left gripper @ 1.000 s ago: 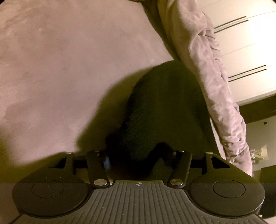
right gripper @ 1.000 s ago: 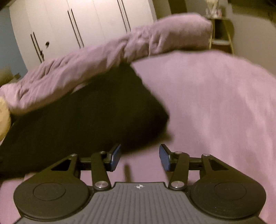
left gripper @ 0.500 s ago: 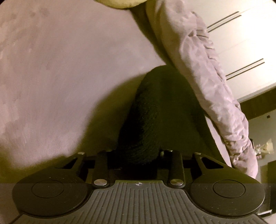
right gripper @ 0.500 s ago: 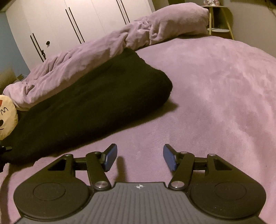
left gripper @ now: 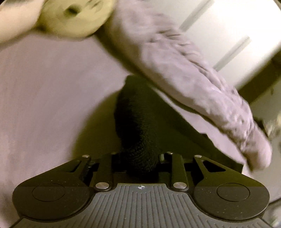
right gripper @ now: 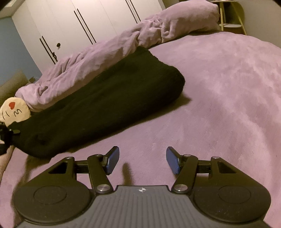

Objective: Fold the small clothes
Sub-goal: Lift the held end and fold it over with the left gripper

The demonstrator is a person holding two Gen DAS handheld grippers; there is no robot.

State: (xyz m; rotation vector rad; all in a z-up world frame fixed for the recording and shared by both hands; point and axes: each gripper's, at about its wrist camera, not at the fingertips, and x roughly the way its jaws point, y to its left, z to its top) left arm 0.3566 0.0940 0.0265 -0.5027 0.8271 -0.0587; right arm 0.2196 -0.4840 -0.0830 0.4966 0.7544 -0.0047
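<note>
- Purple plush bedspread (right gripper: 219,91) fills the scene, soft and fuzzy under dim, warm light.
- A rumpled lilac duvet (right gripper: 108,52) is bunched along the bed's far edge.
- White wardrobe doors (right gripper: 84,19) with slim dark handles stand behind.
- Blue wall (right gripper: 10,47) at left; a small pale shelf stand (right gripper: 230,17) in the far corner.

A mauve plush bed (right gripper: 219,84) fills the room, a rumpled duvet (right gripper: 98,59) of the same colour rolled along its far edge. A cream round cushion (right gripper: 14,110) with a red heart lies at the roll's end. White wardrobe doors (right gripper: 66,22) with dark handles stand behind, beside a small shelf stand (right gripper: 231,15).
</note>
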